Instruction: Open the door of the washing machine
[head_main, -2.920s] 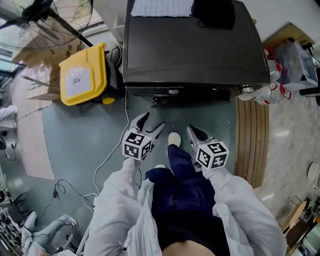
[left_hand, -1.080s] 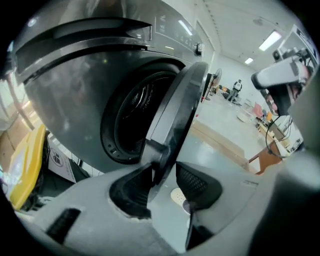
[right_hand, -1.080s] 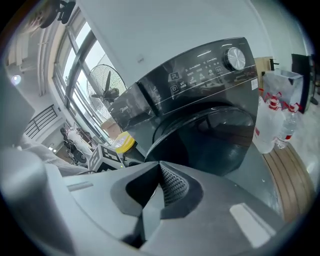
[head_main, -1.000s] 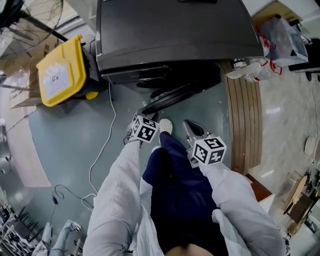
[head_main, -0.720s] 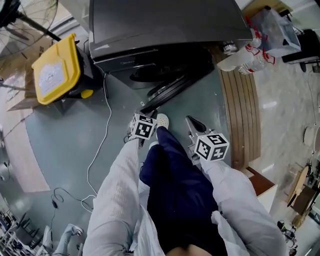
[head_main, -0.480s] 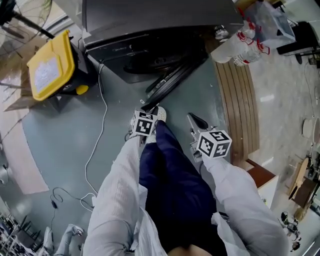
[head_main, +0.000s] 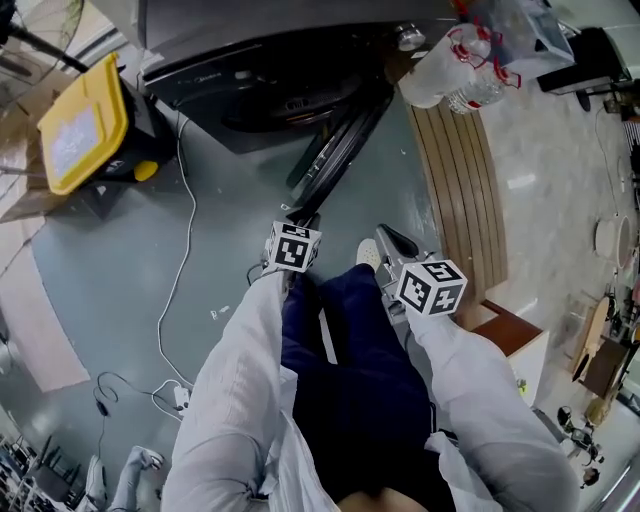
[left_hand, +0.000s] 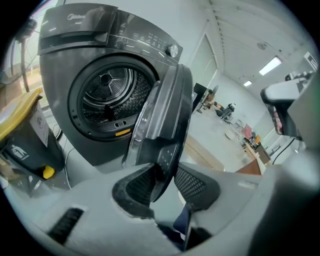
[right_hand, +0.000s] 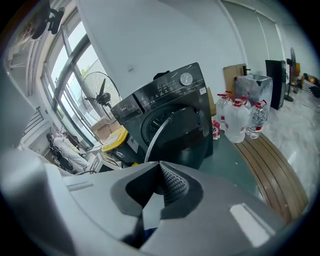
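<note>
Gripping the free edge of the door (head_main: 335, 150), you are holding your left gripper (left_hand: 164, 175) at a narrow setting. Its jaws have just been closing, and both meshed pads are pressing on the door's dark rim, one on each face. The door is standing well open, angling out from the front of the washing machine (left_hand: 75, 55) toward you. Its edge is pointing almost straight at your left gripper, while the round drum opening (left_hand: 107, 97) is showing fully to the door's left. Your right gripper (right_hand: 160, 172) is hanging apart from the door with its jaws together and nothing between them, just beside your shoe (head_main: 368, 253). On the door's left side, grey-green floor (head_main: 110, 270) is lying open, with a thin white cable (head_main: 190, 235) trailing across it and a yellow bin (head_main: 80, 125) sitting near the machine's left corner. On the door's right side, a slatted wooden strip (head_main: 455, 190) is running along the floor's edge. Water bottles (head_main: 450, 70) are crowding its far end, near the machine's right corner.
</note>
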